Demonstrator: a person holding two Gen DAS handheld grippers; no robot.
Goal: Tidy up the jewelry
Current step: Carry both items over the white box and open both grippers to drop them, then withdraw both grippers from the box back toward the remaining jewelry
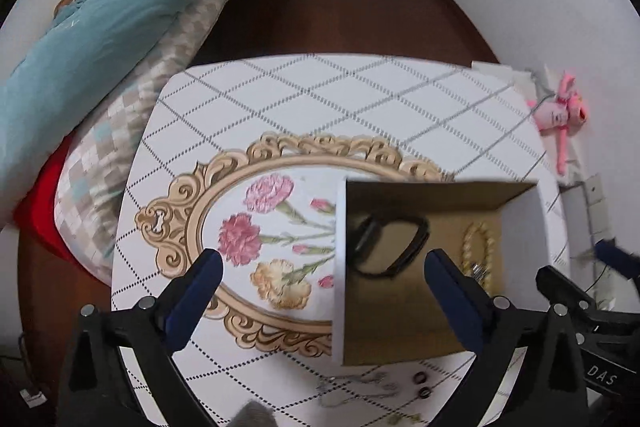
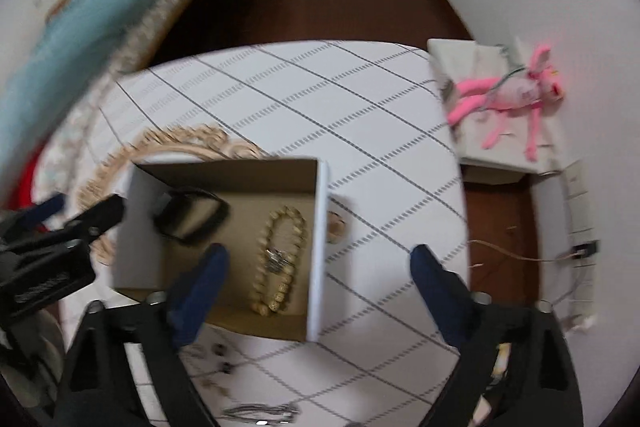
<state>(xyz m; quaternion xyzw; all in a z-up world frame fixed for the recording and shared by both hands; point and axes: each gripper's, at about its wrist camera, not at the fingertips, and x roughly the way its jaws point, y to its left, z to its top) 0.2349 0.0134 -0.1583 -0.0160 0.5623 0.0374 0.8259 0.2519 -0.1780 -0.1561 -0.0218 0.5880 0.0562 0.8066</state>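
A white cardboard box (image 1: pixel 341 267) (image 2: pixel 320 227) with a brown inside stands on the table. In it lie a black band (image 1: pixel 390 247) (image 2: pixel 192 217) and a cream beaded bracelet (image 1: pixel 478 247) (image 2: pixel 280 259) with a silver piece on it. My left gripper (image 1: pixel 322 263) is open and empty over the box's left wall. My right gripper (image 2: pixel 320 259) is open and empty over the box's right wall. Small dark rings (image 1: pixel 422 385) (image 2: pixel 222 357) and a thin chain (image 1: pixel 352 387) lie on the table in front of the box. A silver chain (image 2: pixel 260 413) lies near the front edge. A pinkish ring-shaped piece (image 2: pixel 336 223) lies right of the box.
The table (image 1: pixel 320 99) (image 2: pixel 360 107) has a white diamond-pattern cloth with a gold-framed flower print (image 1: pixel 260 227). A bed with a teal quilt (image 1: pixel 100 27) stands at the left. A pink plush toy (image 2: pixel 512 95) lies on a white stand at the right, by the wall.
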